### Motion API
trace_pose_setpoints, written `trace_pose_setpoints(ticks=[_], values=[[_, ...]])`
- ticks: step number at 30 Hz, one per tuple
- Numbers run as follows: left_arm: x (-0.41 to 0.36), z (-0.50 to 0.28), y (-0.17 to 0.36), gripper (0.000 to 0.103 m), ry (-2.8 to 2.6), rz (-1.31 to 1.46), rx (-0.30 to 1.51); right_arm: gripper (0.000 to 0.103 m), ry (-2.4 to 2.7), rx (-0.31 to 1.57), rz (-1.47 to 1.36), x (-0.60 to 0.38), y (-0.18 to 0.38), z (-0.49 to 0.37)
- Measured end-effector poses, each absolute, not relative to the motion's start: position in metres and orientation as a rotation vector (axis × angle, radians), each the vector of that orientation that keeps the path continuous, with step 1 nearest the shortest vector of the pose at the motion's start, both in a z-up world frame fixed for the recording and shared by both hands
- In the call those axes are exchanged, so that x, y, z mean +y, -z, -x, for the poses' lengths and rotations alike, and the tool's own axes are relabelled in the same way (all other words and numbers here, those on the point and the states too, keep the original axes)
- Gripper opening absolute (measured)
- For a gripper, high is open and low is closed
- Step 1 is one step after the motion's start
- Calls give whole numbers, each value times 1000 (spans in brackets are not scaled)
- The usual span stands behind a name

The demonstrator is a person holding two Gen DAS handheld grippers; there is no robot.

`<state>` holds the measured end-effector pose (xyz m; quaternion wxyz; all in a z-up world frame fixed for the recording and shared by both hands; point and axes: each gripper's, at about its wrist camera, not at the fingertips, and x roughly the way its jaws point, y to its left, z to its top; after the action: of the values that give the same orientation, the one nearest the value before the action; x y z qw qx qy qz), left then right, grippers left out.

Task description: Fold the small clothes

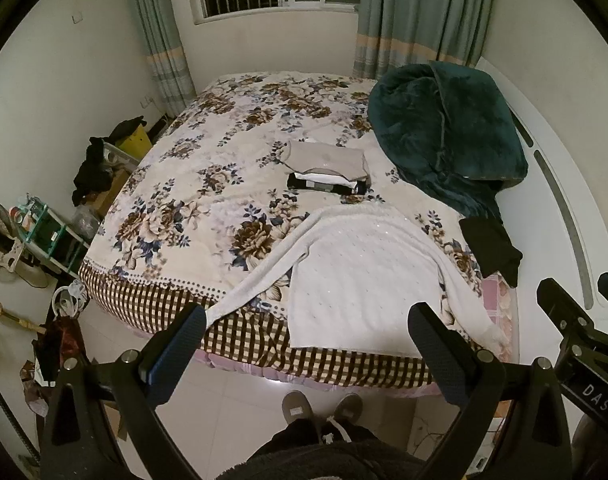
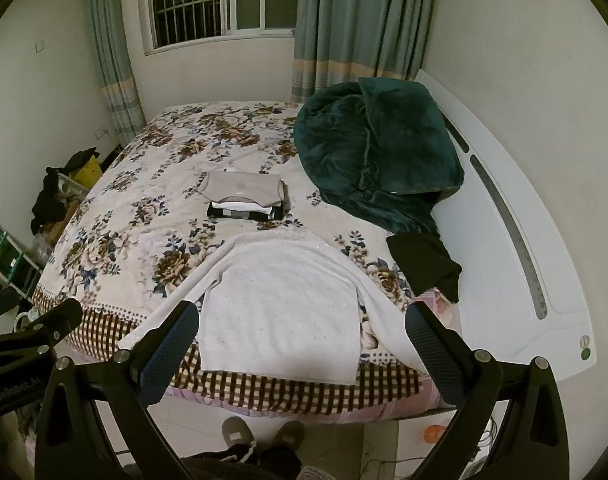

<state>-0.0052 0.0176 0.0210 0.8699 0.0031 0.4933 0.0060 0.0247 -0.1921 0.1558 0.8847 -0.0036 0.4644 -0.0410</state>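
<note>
Home bedroom: bed [image 1: 175, 216], curtains [image 1: 420, 12].

One white sweater [image 2: 279, 316] spread at the near edge, one black garment [image 2: 424, 264] to its right, one stack of folded clothes [image 2: 245, 198] farther back, one green blanket [image 2: 376, 140] far right, two curtains [image 2: 352, 20], two shoes [image 2: 235, 434]

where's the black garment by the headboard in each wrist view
Left wrist: the black garment lies at the right edge of the bed, right of the white sweater.
Right wrist: the black garment sits right of centre, again right of the white sweater.
Shared landmark: the dark green blanket heaped just beyond it.
</note>
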Motion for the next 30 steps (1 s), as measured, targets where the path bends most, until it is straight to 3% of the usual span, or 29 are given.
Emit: trace_pose_setpoints(ticks=[30], values=[[31,-4,-28,103,-22,-4,1008,103,79,957,16,-175,-161,-43]])
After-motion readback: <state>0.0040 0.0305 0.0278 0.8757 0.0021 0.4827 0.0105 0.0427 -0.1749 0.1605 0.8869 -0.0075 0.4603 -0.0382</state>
